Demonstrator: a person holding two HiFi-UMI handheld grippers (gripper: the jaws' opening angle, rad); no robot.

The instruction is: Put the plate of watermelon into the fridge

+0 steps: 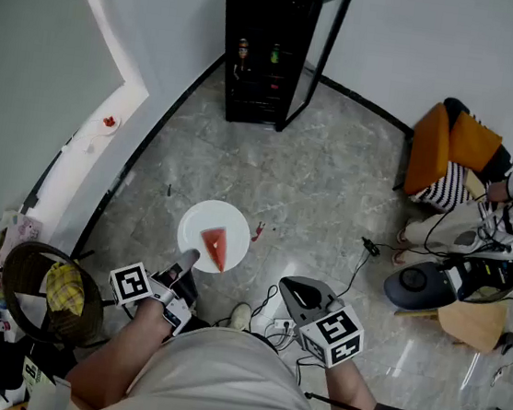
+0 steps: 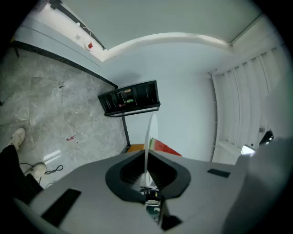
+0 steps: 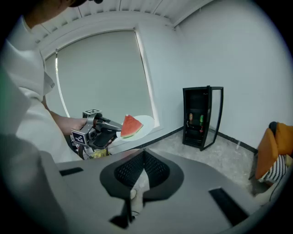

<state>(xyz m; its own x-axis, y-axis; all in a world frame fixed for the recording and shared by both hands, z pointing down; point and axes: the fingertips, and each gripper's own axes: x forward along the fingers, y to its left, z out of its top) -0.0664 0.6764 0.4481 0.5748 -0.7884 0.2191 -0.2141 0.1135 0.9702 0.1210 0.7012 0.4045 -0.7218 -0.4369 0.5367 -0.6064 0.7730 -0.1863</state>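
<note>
Left hand-held gripper [image 1: 187, 263] clamped on plate [image 1: 201, 219] rim — open fridge [image 1: 261, 56] straight ahead, well apart; right hand-held gripper [image 1: 304, 296] closed, empty

- Right gripper [image 3: 143, 153]: jaws met at the tips, apparently with nothing between them.
- Left gripper [image 3: 114, 130] clamped the plate [image 3: 147, 122] rim; the watermelon slice [image 3: 131, 126] sat on it.
- Fridge [image 3: 201, 118] stood beyond, door open.
</note>
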